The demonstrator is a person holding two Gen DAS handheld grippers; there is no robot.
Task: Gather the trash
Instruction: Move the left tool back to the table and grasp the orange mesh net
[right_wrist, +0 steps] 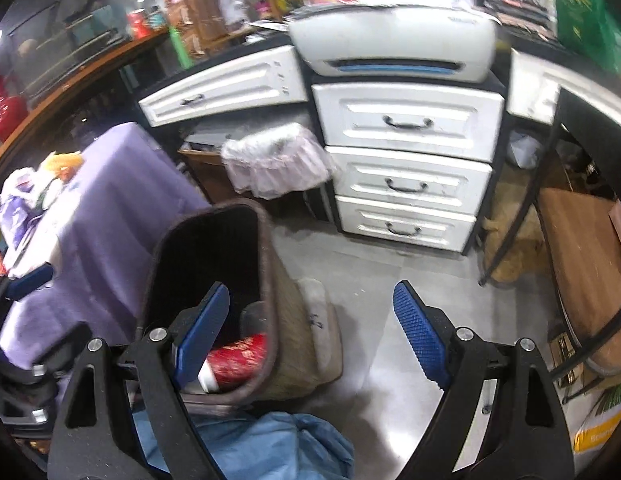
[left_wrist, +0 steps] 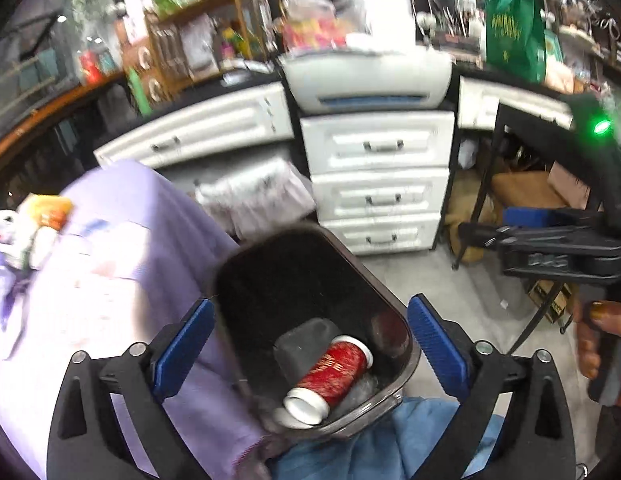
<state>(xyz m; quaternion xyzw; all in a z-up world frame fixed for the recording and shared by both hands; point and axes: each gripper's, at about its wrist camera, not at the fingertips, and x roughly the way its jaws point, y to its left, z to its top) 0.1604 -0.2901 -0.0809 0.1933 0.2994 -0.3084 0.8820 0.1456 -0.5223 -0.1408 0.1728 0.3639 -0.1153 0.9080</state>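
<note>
A dark waste bin point(left_wrist: 238, 264) stands on the floor beside a table under a purple cloth point(left_wrist: 110, 260). A red paper cup point(left_wrist: 334, 372) lies on its side at the bin's bottom, among other dim scraps. My left gripper point(left_wrist: 310, 302) hangs open above the bin's mouth with nothing between its blue pads. Wrappers and bags point(left_wrist: 42, 216) lie on the table's far left. In the right wrist view my right gripper point(right_wrist: 310, 288) is open and empty, to the right of the bin point(right_wrist: 266, 280); the cup point(right_wrist: 238, 356) shows behind its left finger.
A white drawer unit point(left_wrist: 378, 192) with a printer point(left_wrist: 370, 80) on top stands behind the bin, and a bag-lined basket point(left_wrist: 254, 196) to its left. A black metal table frame point(right_wrist: 522, 208) stands at right. Blue cloth point(right_wrist: 250, 448) fills the near bottom edge. A hand point(left_wrist: 598, 340) grips the right tool.
</note>
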